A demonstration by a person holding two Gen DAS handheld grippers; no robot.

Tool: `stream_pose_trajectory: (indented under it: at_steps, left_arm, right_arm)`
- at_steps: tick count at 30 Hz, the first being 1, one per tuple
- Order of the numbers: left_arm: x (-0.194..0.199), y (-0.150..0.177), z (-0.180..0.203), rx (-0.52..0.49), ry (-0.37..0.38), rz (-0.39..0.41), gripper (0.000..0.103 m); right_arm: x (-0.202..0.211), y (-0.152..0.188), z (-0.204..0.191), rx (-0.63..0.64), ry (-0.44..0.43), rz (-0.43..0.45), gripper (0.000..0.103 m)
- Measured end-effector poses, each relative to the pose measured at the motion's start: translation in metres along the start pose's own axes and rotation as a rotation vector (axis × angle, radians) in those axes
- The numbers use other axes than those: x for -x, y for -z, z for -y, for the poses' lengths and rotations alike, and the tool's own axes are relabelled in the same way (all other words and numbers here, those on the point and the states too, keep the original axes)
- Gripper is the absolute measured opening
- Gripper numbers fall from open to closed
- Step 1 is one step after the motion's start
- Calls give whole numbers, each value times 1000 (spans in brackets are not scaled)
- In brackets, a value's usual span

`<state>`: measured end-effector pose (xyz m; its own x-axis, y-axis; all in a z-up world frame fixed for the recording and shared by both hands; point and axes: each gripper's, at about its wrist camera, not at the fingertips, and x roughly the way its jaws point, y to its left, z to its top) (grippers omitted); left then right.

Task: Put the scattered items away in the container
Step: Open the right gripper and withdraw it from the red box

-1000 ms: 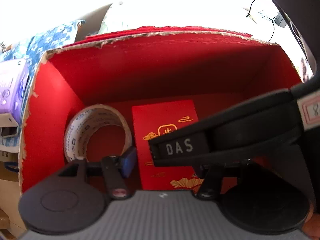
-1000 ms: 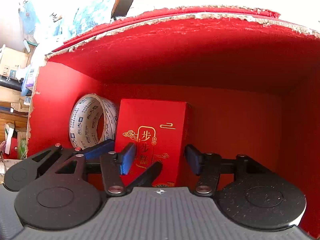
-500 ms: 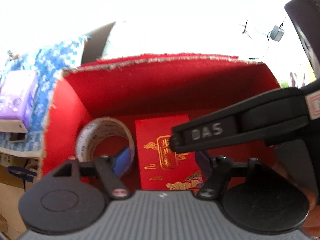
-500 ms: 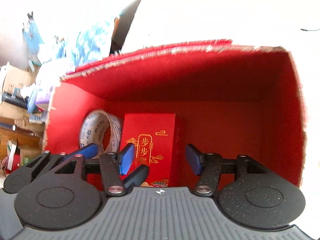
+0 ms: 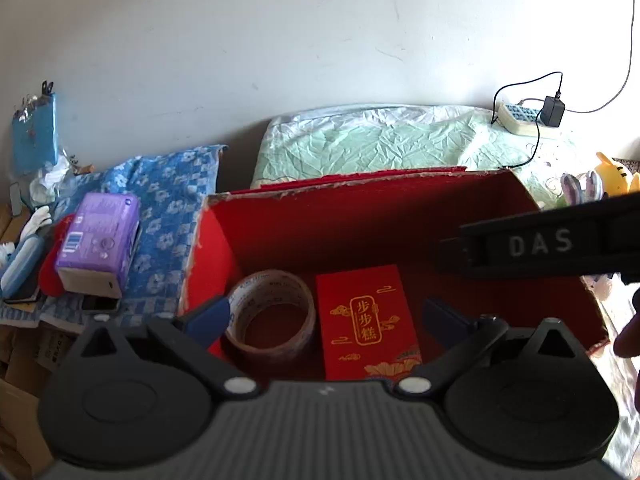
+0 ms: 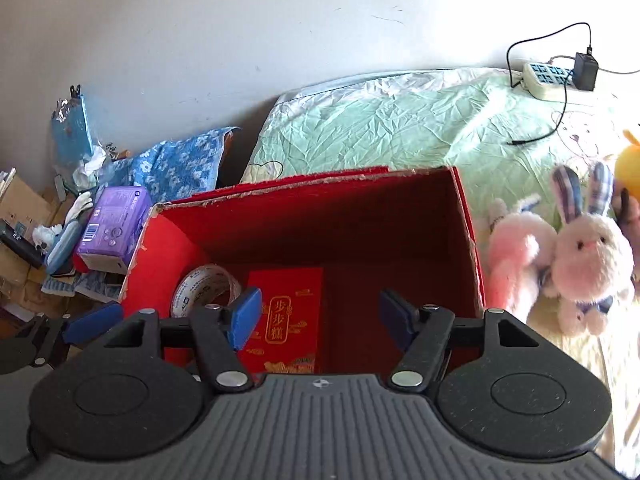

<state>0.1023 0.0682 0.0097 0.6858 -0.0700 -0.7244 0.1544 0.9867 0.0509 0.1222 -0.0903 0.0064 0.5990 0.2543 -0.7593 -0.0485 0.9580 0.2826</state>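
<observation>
Red box [image 5: 400, 216] now sits lower and farther off in both views than a second ago; I see bedding and wall beyond it. Inside, the tape roll [image 5: 270, 316] lies at nine o'clock of the red packet [image 5: 366, 320], touching. My left gripper [image 5: 324, 316] has just been opening, released, nothing between. My right gripper [image 6: 320, 316], also widening, is empty above the packet.

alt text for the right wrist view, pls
The open right gripper hangs empty above a red box on a bed, which holds a roll of tape beside a red packet. Plush rabbits lie right of the box.
</observation>
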Motion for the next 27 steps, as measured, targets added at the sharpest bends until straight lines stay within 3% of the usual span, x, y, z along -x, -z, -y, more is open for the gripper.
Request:
stream_pose_trajectory:
  at_steps: [6, 17, 23, 27]
  left_arm:
    - [13, 14, -5, 11, -3, 18, 103]
    - [37, 28, -7, 28, -18, 37, 103]
    - [63, 46, -11, 36, 34, 70, 103]
    - [64, 69, -6, 17, 96, 30, 102]
  right_arm:
    - [-3, 21, -6, -43, 23, 28, 68]
    - [35, 46, -7, -61, 14, 123, 68]
    - [64, 62, 13, -29, 22, 176, 68]
    - [68, 72, 35, -19, 37, 153, 67]
